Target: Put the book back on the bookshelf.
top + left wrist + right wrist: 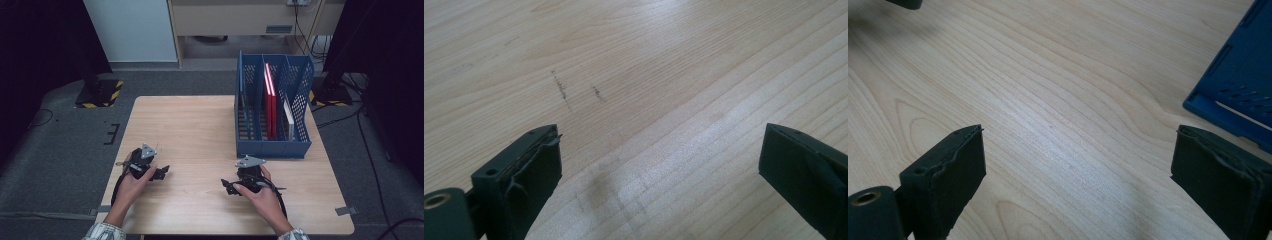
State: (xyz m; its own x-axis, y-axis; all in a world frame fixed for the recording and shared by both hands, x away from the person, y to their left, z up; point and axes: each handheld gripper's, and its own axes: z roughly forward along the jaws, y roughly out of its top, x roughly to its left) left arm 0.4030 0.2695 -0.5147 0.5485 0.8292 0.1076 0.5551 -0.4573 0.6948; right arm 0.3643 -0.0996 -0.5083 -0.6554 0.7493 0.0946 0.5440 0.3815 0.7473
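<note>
1. Tongs in both hands rest low on the wooden counter (200, 125), near its front edge.
2. Left tongs (161, 173) are spread wide over bare wood, gripping nothing.
3. Right tongs (229, 186) are spread wide too, empty, just in front of the blue file rack (272, 147).
4. Two red books (270, 100) and a white one (288, 117) stand upright in the rack's compartments.
</note>
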